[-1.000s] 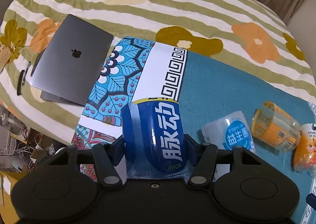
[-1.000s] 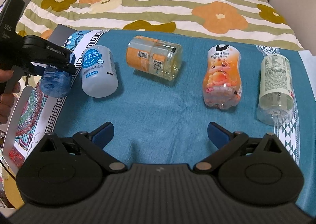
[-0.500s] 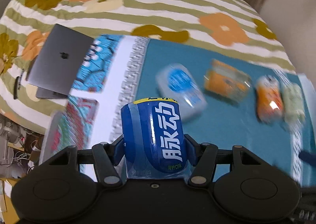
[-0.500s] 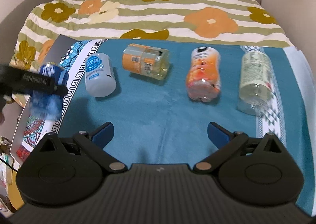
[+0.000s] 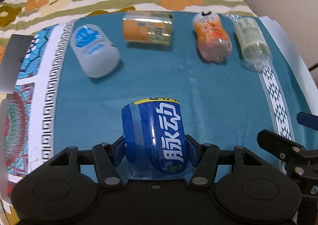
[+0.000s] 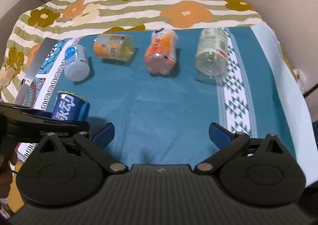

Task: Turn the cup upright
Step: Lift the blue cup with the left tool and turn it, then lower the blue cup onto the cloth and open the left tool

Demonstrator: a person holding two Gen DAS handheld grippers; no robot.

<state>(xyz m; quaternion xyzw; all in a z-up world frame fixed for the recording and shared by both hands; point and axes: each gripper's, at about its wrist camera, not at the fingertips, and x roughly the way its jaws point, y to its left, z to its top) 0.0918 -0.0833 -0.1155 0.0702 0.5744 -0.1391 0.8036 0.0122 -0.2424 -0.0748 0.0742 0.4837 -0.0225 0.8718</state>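
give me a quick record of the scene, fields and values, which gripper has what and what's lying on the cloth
left gripper: shut on blue cup, held over the teal cloth
right gripper: open, empty
lying on their sides, left to right: white bottle, orange jar, orange bottle, clear bottle
left edge: laptop
under the cloth: floral blanket

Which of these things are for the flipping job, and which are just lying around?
For the job:
- blue cup, held in the left tongs
- four cups still on their sides: white-blue, yellow-orange, orange, clear green
- right tongs, open and empty

Just lying about:
- laptop
- flowered blanket
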